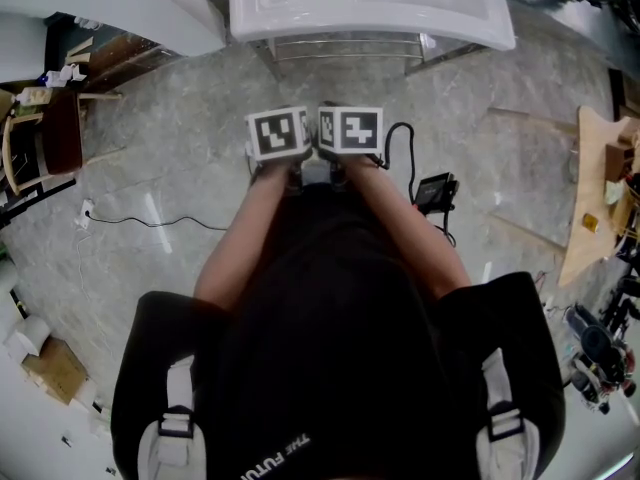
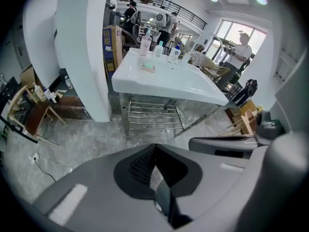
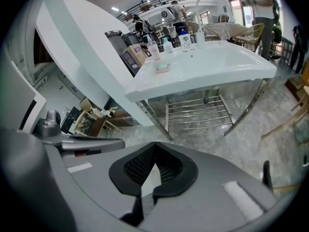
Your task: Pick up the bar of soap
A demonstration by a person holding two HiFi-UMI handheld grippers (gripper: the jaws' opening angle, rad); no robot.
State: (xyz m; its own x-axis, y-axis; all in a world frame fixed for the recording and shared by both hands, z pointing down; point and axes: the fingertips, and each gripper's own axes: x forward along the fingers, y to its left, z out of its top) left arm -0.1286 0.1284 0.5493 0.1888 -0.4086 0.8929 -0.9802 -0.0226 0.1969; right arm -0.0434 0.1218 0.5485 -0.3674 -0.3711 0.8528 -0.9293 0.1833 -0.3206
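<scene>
Not started yet. Pale green bar of soap [image 2: 148, 67] sat on white sink [image 2: 190, 88], far off. Left gripper [image 2: 154, 151] & right gripper [image 3: 154, 150] were closed tight, empty.

A white washbasin [image 2: 193, 88] stands on a metal frame with a wire rack [image 2: 152, 117] beneath it, and several bottles [image 2: 146, 45] stand upright along its far edge — a pink one at the left, paler ones beside it. A broad white pillar [image 2: 84, 47] rises just beside the basin's left end, with a wooden chair [image 2: 29, 112] near its foot. On the grey marbled floor [image 1: 180, 148] lie a thin black cable [image 1: 140, 220] and a cardboard box [image 1: 55, 368] — well apart.
</scene>
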